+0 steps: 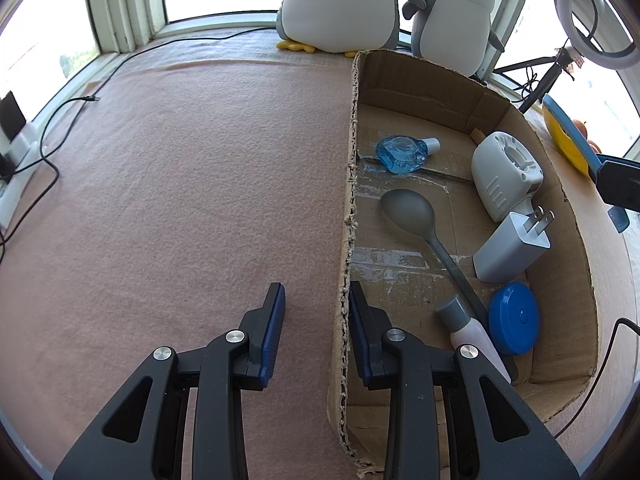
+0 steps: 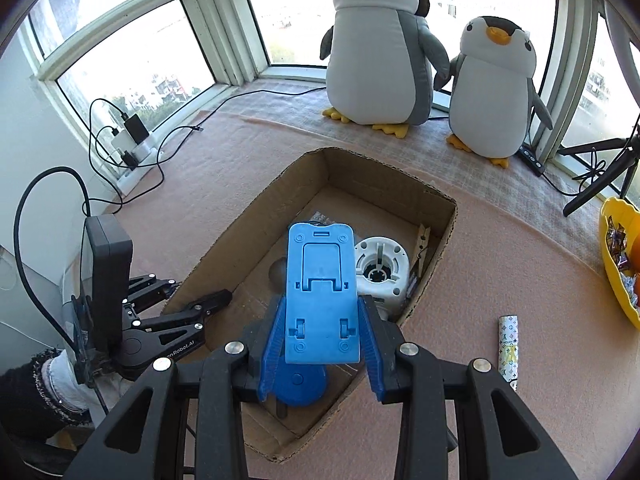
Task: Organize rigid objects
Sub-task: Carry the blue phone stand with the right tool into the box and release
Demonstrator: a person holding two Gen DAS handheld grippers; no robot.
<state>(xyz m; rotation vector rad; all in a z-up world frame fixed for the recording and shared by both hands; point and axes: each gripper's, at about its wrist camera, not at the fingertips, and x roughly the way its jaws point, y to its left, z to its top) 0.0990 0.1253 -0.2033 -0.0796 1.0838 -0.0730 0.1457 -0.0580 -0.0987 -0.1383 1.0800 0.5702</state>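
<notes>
Over the box (image 2: 434, 216), the right tongs (image 2: 322, 342) grip a blue stand (image 2: 320, 288) by its two long sides, with its top end sticking up and away. The stand is in the air above the open box, not yet inside. The box sits on a pink worktop (image 1: 160, 160). The left tongs (image 1: 316, 336) straddle the box's near wall, one finger outside and one inside; a gap shows between the pads and the wall, yet they seem as closed as they go, steadying it. In the box lie a spoon (image 1: 408, 210), a blue bottle (image 1: 402, 154), a white fan base (image 1: 506, 174), a plug (image 1: 512, 246), a blue lid (image 1: 514, 318) and a pink tube (image 1: 478, 338). The stand is smooth and held only at its lower part, so it may tip or slip out if the tongs tilt. It could also land on the fan base and bounce out. If the box slides, the drop may miss. On the left tongs, seen from the right camera, part of a word reads "enRobot.AI". A small tube (image 2: 508, 342) on the worktop has a pattern too small to read.
</notes>
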